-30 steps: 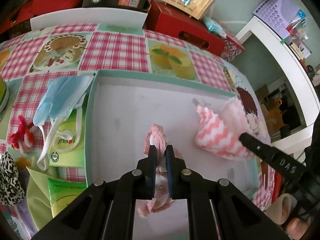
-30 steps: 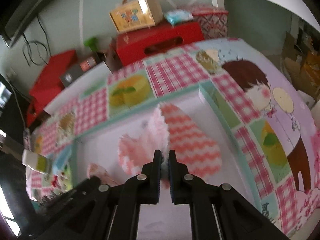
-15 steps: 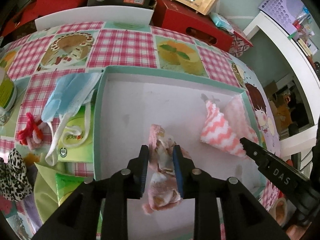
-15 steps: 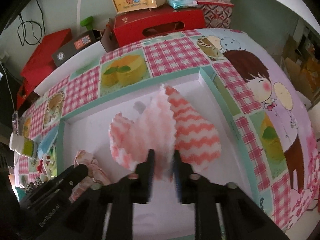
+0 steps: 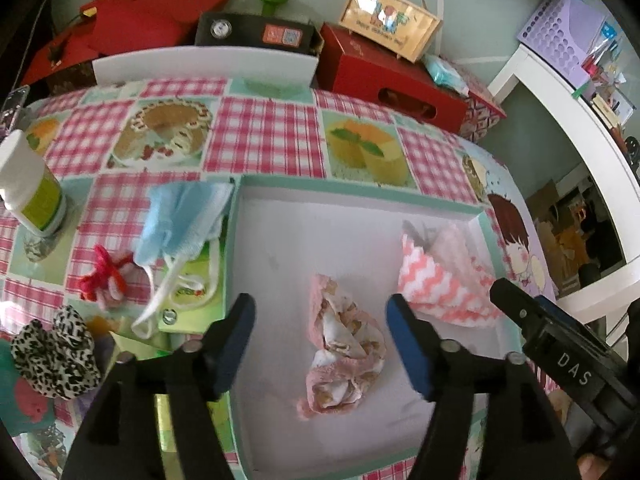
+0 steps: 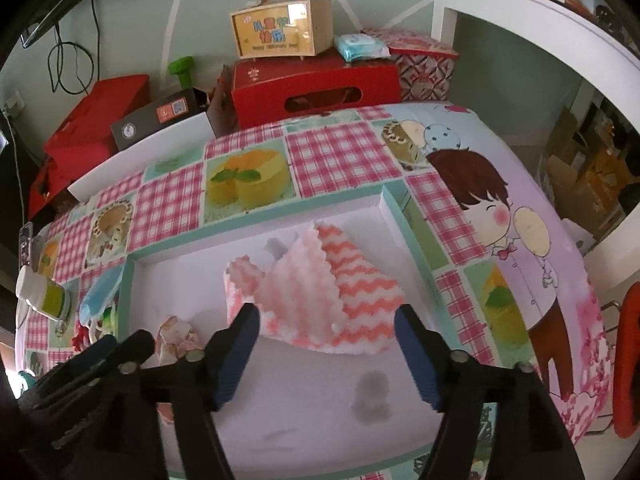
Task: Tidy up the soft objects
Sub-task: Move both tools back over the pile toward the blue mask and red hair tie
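A counter (image 5: 264,136) under a pink checked cloth carries a shallow white tray with a teal rim (image 5: 360,189). The left gripper (image 5: 320,332) has its fingers opening wide, the crumpled pink floral cloth (image 5: 340,348) lying loose between them on the tray floor. The right gripper (image 6: 328,344) has its fingers opening too, above the pink zigzag cloth (image 6: 320,288) in the tray's right corner. A blue mask (image 5: 180,220) lies outside, left.
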